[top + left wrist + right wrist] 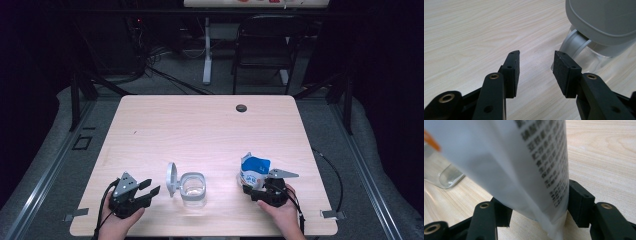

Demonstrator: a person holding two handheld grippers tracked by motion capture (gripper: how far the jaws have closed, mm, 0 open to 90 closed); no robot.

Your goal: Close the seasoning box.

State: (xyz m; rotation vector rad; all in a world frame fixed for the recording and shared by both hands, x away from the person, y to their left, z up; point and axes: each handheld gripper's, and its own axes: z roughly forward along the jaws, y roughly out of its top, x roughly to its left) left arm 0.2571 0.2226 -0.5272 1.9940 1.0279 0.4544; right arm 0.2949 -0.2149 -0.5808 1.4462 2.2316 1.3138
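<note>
A blue and white pouch point(253, 170) stands on the wooden table point(200, 130) at the front right. My right gripper point(252, 186) is closed on its lower end; in the right gripper view the printed white pouch point(511, 157) leans between both pads of the right gripper point(536, 200). A clear square container point(192, 189) sits front centre with its grey hinged lid point(172, 179) swung up on the left. My left gripper point(152, 186) rests just left of it, open and holding nothing. In the left gripper view, the left gripper point(536, 65) points at the lid point(604, 20).
A dark round grommet point(241, 108) is set into the table's far side. Beyond the far edge stand a black chair point(267, 45) and a white table leg point(207, 50). The clear container point(446, 175) lies left of the pouch in the right gripper view.
</note>
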